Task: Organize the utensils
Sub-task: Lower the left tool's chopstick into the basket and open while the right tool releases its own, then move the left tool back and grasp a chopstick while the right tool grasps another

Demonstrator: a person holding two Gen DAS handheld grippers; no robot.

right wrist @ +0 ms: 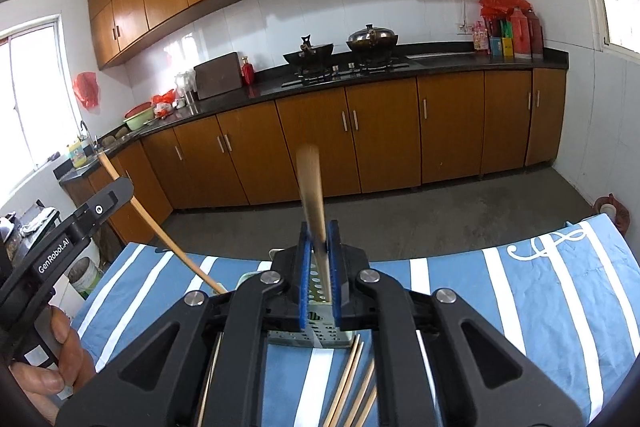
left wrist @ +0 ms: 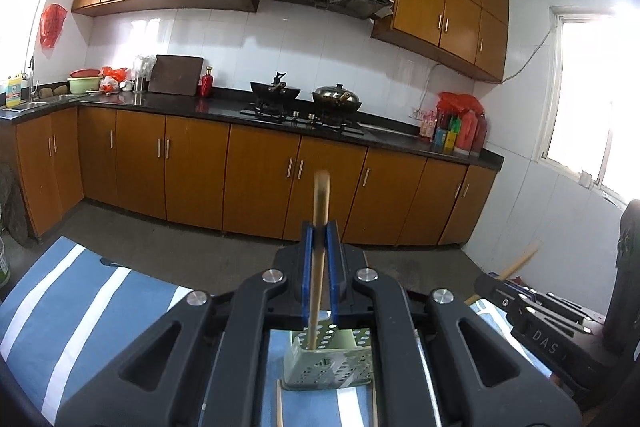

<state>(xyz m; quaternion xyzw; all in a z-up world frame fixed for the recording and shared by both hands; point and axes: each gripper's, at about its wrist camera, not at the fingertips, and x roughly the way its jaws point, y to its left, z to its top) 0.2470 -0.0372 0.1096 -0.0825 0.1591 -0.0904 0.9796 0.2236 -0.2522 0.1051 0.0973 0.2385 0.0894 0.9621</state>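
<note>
On the striped cloth, left wrist view:
- Left gripper [left wrist: 320,239]: blue pads drawn in narrow on a wooden chopstick [left wrist: 319,259]; stick rises above the fingertips, top end blurred.
- Chopstick, lower end: reaches down into the pale green perforated holder [left wrist: 336,363].
- Holder: stands upright on the blue-and-white striped cloth [left wrist: 80,299], directly under the gripper.
- Loose sticks: thin wooden ends lie on the cloth just in front of the holder, mostly hidden by the gripper frame.
- Right gripper [left wrist: 516,287]: seen from the side at the right edge, a stick jutting from it.

On the same cloth, right wrist view:
- Right gripper [right wrist: 320,259]: pads stand slightly apart; a second chopstick [right wrist: 314,195], motion-blurred, sits between them; whether they still press it, cannot tell.
- Holder [right wrist: 320,291]: under the fingertips, stick pointing into it.
- Loose chopsticks [right wrist: 352,383]: several lie on the cloth just beside the holder's near wall.
- Left gripper [right wrist: 100,207]: at the left edge, held by a hand [right wrist: 52,359], its stick slanting down toward the holder.
</note>
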